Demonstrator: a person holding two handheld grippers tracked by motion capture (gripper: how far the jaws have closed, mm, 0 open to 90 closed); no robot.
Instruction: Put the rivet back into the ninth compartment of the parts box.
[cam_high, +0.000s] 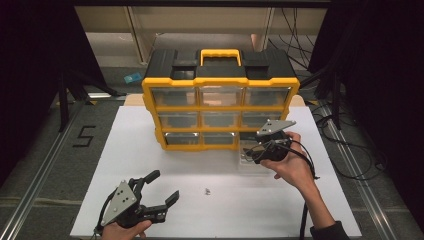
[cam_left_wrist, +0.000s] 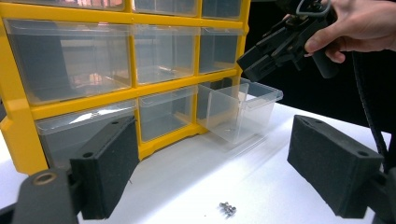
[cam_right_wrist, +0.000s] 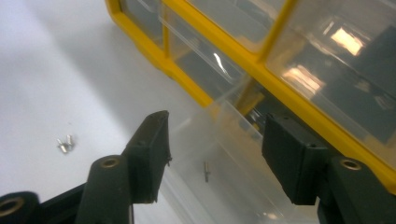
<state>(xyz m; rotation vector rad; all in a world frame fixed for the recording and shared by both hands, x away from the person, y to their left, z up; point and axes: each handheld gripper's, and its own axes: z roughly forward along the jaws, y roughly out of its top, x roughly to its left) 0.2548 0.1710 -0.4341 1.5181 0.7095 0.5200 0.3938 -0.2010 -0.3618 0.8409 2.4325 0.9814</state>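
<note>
- On the white surface (cam_high: 150, 150) at twelve o'clock from me stands a yellow organiser cabinet (cam_high: 220, 100) with a black top, a yellow handle and three rows of clear drawers.
- Its bottom drawer at three o'clock, a clear bin (cam_left_wrist: 243, 109), is pulled out onto the surface.
- My right claw (cam_high: 256, 150) hovers just over that drawer, jaws spread apart and holding nothing; one small metal pin (cam_right_wrist: 206, 171) lies in the drawer between them.
- My right hand (cam_high: 295, 167) grips the claw's handle.
- My left claw (cam_high: 161, 189) sits at seven o'clock, low over the surface, jaws wide open and empty.
- A small cluster of metal screws (cam_high: 206, 190) lies loose on the surface at six o'clock from the cabinet, between my claws.
</note>
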